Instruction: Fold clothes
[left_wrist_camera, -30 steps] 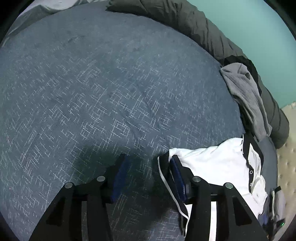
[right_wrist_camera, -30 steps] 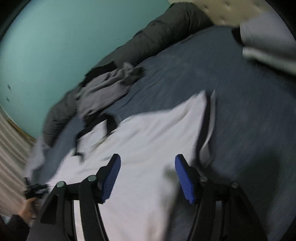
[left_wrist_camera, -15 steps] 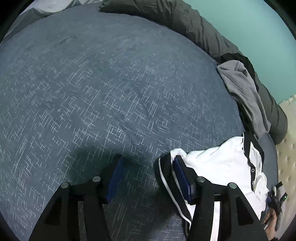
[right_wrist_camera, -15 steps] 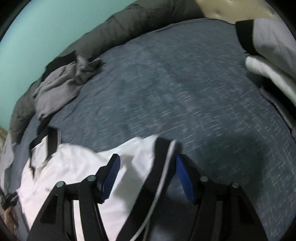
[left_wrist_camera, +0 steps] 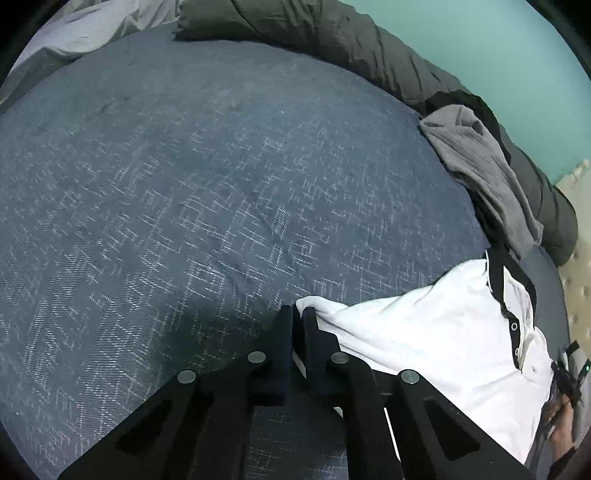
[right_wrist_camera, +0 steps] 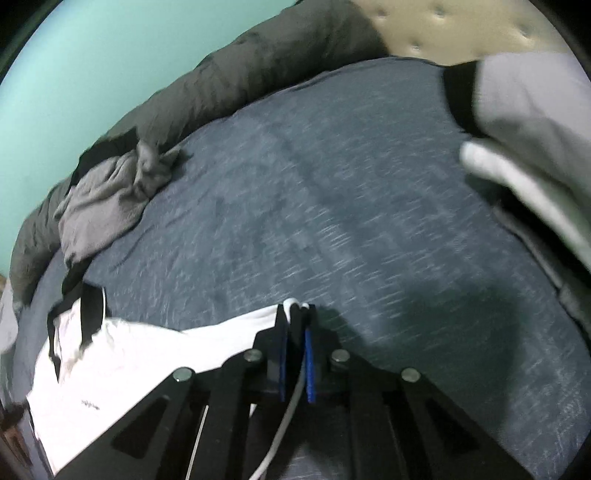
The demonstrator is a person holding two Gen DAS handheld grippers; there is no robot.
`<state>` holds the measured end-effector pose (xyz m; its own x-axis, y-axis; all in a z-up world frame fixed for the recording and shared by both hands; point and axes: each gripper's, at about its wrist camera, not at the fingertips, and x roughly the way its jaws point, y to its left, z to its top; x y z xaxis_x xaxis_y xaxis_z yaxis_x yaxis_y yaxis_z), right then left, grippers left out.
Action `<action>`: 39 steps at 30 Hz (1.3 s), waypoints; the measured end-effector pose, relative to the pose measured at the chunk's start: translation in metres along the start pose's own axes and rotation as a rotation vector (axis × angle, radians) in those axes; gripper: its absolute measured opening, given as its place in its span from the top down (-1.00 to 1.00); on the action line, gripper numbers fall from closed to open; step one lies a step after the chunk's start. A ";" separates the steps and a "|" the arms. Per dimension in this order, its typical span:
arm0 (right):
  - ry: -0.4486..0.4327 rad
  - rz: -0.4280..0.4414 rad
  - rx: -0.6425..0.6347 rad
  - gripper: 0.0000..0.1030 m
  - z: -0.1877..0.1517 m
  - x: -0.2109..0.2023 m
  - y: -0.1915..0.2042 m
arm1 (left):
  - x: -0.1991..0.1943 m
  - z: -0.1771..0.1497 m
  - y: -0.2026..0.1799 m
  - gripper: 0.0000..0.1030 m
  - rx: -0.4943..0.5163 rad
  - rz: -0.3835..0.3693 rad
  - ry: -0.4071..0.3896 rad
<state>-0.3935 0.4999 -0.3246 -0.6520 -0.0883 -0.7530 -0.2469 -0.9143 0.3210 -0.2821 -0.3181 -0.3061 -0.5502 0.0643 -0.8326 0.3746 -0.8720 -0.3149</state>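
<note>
Both sets of jaws have just been closing, and each now has cloth between them; a second ago they stood wide apart over the bed. The right gripper [right_wrist_camera: 295, 308] has also travelled off the middle of the white polo shirt with black collar and trim [left_wrist_camera: 436, 332] to its edge, where its blue pads [right_wrist_camera: 309, 365] now pinch a fold of white fabric and black hem. The left gripper [left_wrist_camera: 298, 314] has hardly shifted; it is clamped tight on another corner of the same shirt, a small tuft of white poking up past the fingertips.

The shirt lies on the dark blue bedspread with fine white flecks [left_wrist_camera: 203, 206], at the edge of the bed nearest the person, its black placket with press studs [left_wrist_camera: 515, 332] lying open. In the left wrist view a hand [left_wrist_camera: 563, 430] shows dimly beyond the shirt at the lower right.

Along the far edge of the bed, against the teal wall [left_wrist_camera: 517, 55], runs a rolled dark olive quilt [left_wrist_camera: 369, 40]. A crumpled grey garment [left_wrist_camera: 491, 173] lies heaped over something black at that edge, well apart from the shirt. Towards the tufted beige headboard [right_wrist_camera: 443, 29], the right wrist view shows pale grey bedding with a black band [right_wrist_camera: 528, 110], blurred.
</note>
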 end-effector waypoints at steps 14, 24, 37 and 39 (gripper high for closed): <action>0.047 -0.062 0.062 0.88 0.004 0.006 -0.030 | 0.019 0.004 0.010 0.91 -0.059 0.014 0.030; 0.070 -0.067 -0.044 0.00 0.004 -0.005 -0.014 | 0.008 -0.001 0.001 0.55 -0.027 -0.029 0.031; -0.002 0.038 -0.073 -0.08 -0.051 -0.073 0.021 | -0.027 -0.033 0.013 -0.07 -0.107 -0.064 0.011; -0.007 0.090 -0.087 -0.08 -0.072 -0.087 0.044 | -0.028 -0.043 0.012 -0.07 -0.098 -0.076 0.025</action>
<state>-0.2959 0.4390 -0.2868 -0.6736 -0.1696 -0.7194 -0.1243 -0.9335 0.3364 -0.2300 -0.3093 -0.3061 -0.5612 0.1419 -0.8155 0.4042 -0.8128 -0.4196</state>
